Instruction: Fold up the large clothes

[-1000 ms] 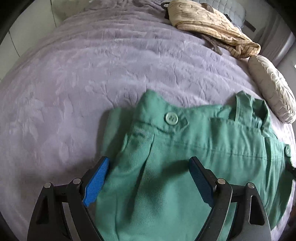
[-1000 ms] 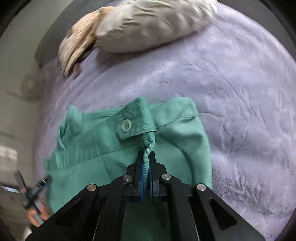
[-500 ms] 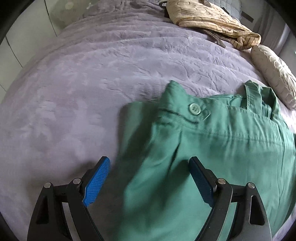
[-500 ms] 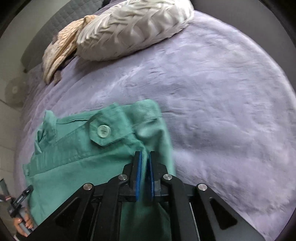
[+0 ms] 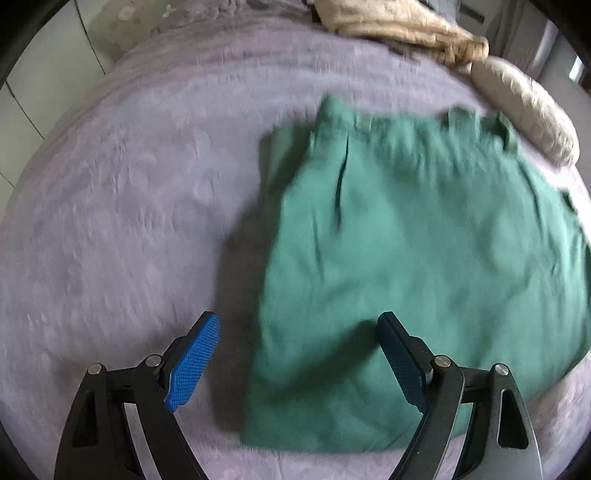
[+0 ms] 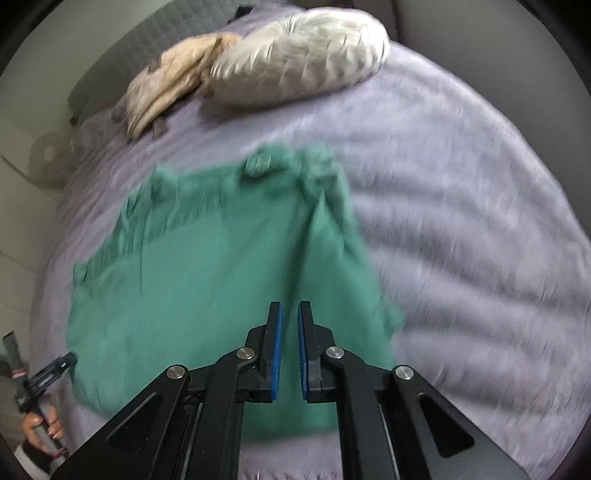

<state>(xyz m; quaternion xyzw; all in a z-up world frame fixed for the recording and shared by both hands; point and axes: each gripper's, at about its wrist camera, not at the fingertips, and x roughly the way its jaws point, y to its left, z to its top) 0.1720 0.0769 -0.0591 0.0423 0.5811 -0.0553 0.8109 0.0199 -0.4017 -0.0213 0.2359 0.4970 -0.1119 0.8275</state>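
In the left wrist view, one lavender bedspread (image 5: 129, 206) fills the left and centre of the frame, and the left gripper (image 5: 299, 332) rises from the bottom edge with its two blue pads spread wide and nothing between them but air; the left pad hangs over bare bedspread and the right pad over cloth. One green garment (image 5: 424, 258), the task's thing, lies folded flat in the centre right of this view, its waistband toward the top. One beige cloth (image 5: 399, 26) is bunched at the top edge, and one pale pillow (image 5: 524, 107) lies at the upper right, just beyond the garment's far corner. In the right wrist view, a hand (image 6: 42, 424) shows at the lower left edge, gripping the handle of the other tool. The green garment (image 6: 207, 295) spreads across the centre left, blurred. The right gripper (image 6: 290, 314) stands at bottom centre with its two pads drawn nearly together, a narrow slit between them and no cloth caught there. The beige cloth (image 6: 166, 85) and the pale pillow (image 6: 303, 59) lie side by side along the top, and the bedspread (image 6: 480, 240) covers the right.
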